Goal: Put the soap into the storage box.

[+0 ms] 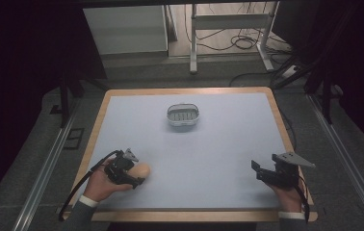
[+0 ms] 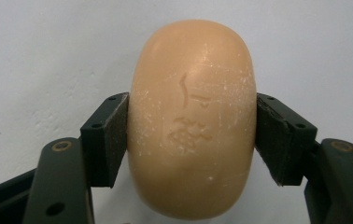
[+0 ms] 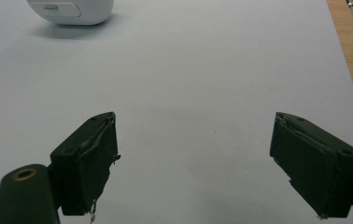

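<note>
Tabletop [image 1: 228, 159]: pale sheet, wood-edged. Soap dish [image 1: 183, 116]: white, placed toward the far edge, centre. Right gripper [image 3: 193, 163]: held near the right front corner, jaws spread apart, nothing between. Left gripper [image 2: 192, 140]: clamped on the soap bar [image 2: 192, 121], near the left front corner.

The soap [image 1: 141, 170] sits lower left on the table [image 1: 218, 159]; the soap dish [image 1: 183, 115] stands upper centre.

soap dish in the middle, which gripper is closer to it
Neither clearly: the soap dish sits far up the table. The left gripper, clamping the soap, is near-left; the open right gripper is near-right.
</note>
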Demonstrator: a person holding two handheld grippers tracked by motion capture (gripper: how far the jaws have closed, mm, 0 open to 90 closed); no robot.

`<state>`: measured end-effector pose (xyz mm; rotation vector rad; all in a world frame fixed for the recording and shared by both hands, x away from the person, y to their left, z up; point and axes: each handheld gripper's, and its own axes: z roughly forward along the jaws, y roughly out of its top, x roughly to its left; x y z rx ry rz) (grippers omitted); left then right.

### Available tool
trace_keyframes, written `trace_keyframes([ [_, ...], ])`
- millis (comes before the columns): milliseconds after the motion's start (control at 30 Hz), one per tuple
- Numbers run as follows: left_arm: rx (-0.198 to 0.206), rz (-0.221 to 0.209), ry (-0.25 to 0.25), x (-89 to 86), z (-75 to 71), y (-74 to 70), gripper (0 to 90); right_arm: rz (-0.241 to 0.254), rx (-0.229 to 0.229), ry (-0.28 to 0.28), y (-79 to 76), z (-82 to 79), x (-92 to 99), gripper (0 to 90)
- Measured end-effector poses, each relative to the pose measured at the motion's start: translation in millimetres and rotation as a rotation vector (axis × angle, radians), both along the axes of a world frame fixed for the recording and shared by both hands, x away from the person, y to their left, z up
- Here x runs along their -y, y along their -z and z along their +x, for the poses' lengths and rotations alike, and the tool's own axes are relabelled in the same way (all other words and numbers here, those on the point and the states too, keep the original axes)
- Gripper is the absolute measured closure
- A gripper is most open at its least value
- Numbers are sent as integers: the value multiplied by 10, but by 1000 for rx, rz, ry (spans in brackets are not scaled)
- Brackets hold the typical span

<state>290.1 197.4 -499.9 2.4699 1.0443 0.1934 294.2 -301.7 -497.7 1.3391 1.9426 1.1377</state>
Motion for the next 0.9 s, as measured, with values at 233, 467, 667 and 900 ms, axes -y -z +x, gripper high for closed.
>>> trace_keyframes([
  [233,6,-3,3,-6,50,-61,326,1,-1,2,10,4,7,149],
  [467,3,-14,0,14,89,-69,326,3,-1,5,8,3,19,149],
  [667,7,-19,0,7,109,-91,326,1,-5,5,16,7,19,149],
  [900,12,-21,1,4,146,-121,326,1,-6,7,15,7,26,149],
])
